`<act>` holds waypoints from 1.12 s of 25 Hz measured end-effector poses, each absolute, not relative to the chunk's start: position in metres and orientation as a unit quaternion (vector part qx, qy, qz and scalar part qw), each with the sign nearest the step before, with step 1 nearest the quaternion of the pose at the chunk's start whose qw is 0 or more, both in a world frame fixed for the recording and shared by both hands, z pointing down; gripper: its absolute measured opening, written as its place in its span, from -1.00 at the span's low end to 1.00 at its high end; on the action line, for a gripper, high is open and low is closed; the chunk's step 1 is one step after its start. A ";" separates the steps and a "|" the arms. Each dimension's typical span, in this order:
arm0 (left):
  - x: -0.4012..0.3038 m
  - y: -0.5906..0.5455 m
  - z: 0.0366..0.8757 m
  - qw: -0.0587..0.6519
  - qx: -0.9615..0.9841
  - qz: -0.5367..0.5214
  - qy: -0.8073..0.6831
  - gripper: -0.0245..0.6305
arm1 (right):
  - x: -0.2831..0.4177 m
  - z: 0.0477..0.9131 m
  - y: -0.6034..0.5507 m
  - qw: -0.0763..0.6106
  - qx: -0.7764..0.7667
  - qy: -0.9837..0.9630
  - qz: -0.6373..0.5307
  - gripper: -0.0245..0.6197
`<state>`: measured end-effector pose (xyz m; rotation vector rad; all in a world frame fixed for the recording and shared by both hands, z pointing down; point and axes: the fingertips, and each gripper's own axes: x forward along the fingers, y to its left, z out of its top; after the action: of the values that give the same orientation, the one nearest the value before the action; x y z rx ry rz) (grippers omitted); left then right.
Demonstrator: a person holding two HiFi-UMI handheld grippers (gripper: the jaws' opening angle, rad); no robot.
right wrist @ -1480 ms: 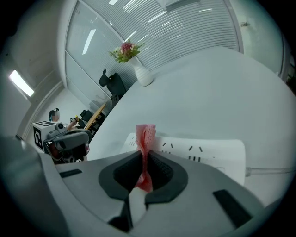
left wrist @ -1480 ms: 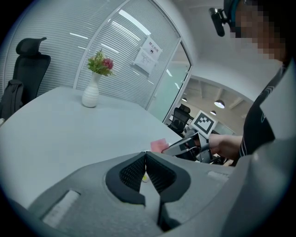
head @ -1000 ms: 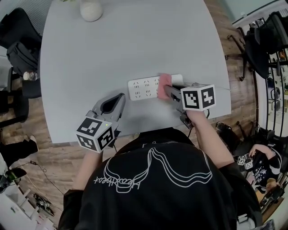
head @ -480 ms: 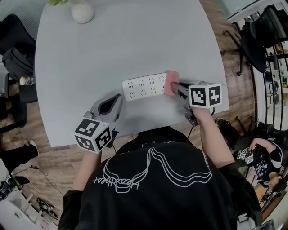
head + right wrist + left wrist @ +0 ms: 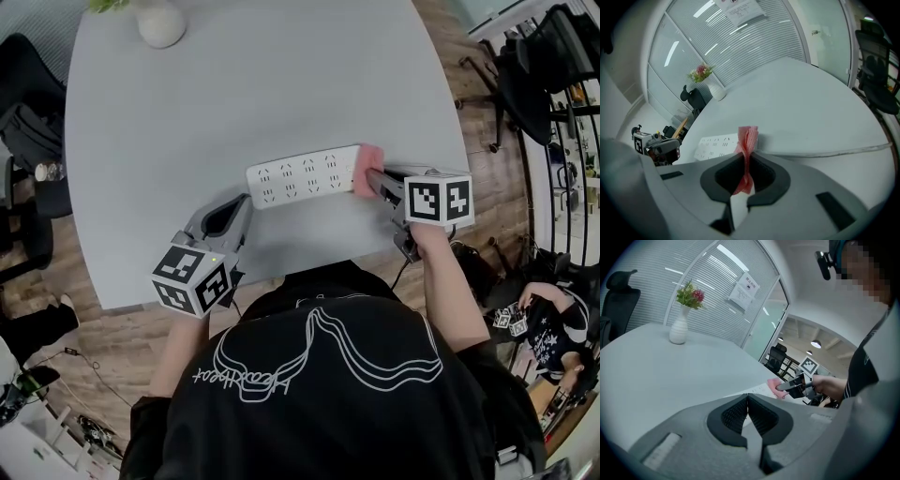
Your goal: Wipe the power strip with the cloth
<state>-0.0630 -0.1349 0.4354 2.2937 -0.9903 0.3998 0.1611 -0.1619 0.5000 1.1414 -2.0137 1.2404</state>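
A white power strip (image 5: 302,175) lies on the grey table, angled slightly. My right gripper (image 5: 372,180) is shut on a pink cloth (image 5: 367,170), which rests at the strip's right end. In the right gripper view the cloth (image 5: 747,140) stands pinched between the jaws, with the strip (image 5: 718,145) just left of it. My left gripper (image 5: 246,207) hovers near the table's front edge, below the strip's left end, its jaws closed with nothing between them. From the left gripper view, the cloth (image 5: 774,383) and the right gripper (image 5: 783,386) show beyond.
A white vase (image 5: 157,21) with flowers stands at the table's far left corner. The strip's cable (image 5: 825,151) runs off to the right. Office chairs (image 5: 28,122) stand to the left, and racks (image 5: 553,66) to the right of the table (image 5: 262,84).
The right gripper has slid the cloth to the right along the power strip, from about its middle-right to its right end. The left gripper has stayed in place.
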 end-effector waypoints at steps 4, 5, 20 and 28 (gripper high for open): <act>-0.062 -0.133 0.436 0.302 0.863 0.151 -0.375 -0.89 | 0.163 0.494 -0.162 0.253 0.421 -0.743 0.454 -0.82; -0.062 -0.133 0.436 0.302 0.863 0.150 -0.377 -0.89 | 0.163 0.490 -0.163 0.251 0.421 -0.746 0.451 -0.82; -0.071 -0.141 0.431 0.308 0.853 0.140 -0.398 -0.89 | 0.081 0.442 -0.178 0.217 0.335 -0.813 0.424 -0.82; -0.098 -0.138 0.436 0.316 0.843 0.139 -0.413 -0.89 | 0.002 0.454 -0.167 0.259 0.262 -0.835 0.408 -0.82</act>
<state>-0.0980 -0.1380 0.4358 2.2187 -1.0871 0.3668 0.0016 -0.1670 0.4539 0.7099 -2.2639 1.1044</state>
